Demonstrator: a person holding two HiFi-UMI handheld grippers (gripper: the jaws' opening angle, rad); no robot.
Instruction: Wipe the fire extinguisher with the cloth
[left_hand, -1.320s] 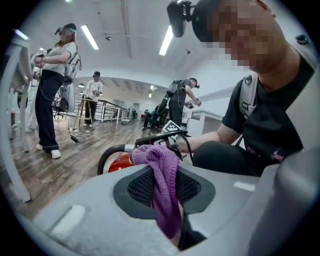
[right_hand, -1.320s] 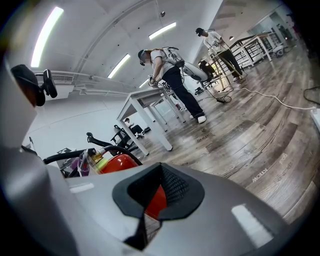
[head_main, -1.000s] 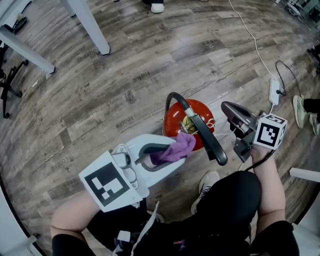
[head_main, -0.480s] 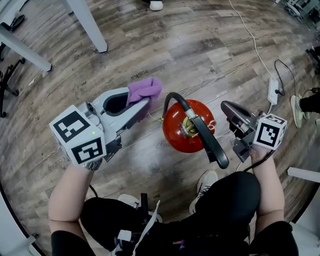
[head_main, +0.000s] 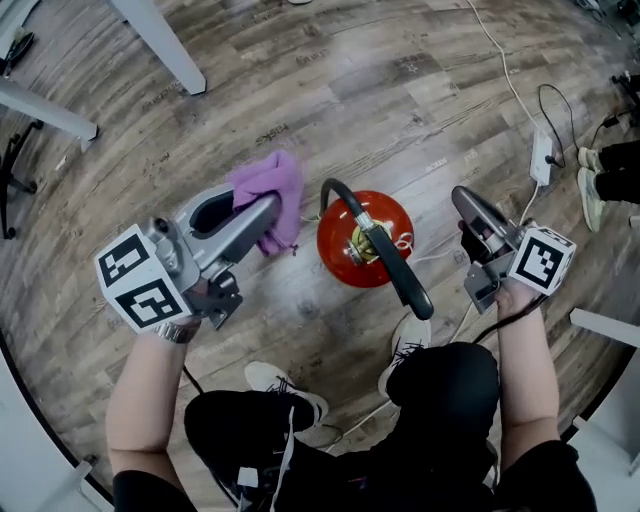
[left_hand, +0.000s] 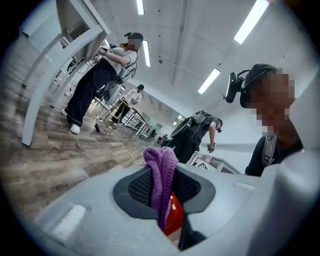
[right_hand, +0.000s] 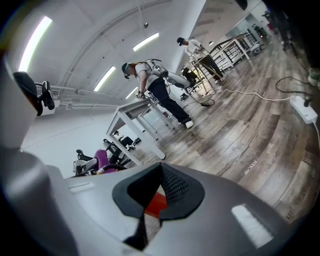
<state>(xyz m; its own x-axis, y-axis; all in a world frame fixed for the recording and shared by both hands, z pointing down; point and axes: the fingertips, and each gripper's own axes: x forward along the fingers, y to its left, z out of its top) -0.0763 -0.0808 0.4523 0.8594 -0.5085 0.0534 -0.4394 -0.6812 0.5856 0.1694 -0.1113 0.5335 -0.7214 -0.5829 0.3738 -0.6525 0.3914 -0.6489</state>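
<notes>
A red fire extinguisher (head_main: 350, 240) stands on the wood floor, seen from above, with its black hose and handle (head_main: 392, 265) arching over the top. To its left, apart from it, my left gripper (head_main: 272, 206) is shut on a purple cloth (head_main: 266, 182). In the left gripper view the cloth (left_hand: 161, 182) hangs folded between the jaws of the left gripper (left_hand: 162, 167), and the red extinguisher (left_hand: 173, 216) shows below. My right gripper (head_main: 462, 197) hovers to the right of the extinguisher, jaws together and holding nothing. Through the right gripper (right_hand: 160, 167), a bit of the red extinguisher (right_hand: 156, 204) shows.
White table legs (head_main: 160, 45) stand at the upper left. A power strip with cable (head_main: 540, 155) lies on the floor at the right, near someone's shoes (head_main: 592, 195). My own shoes (head_main: 408, 352) are just below the extinguisher. Other people stand by tables (right_hand: 135, 132) across the room.
The left gripper, still shut on the cloth, has swung from the extinguisher's near side out to its left and rolled over. The right gripper has shifted only slightly.
</notes>
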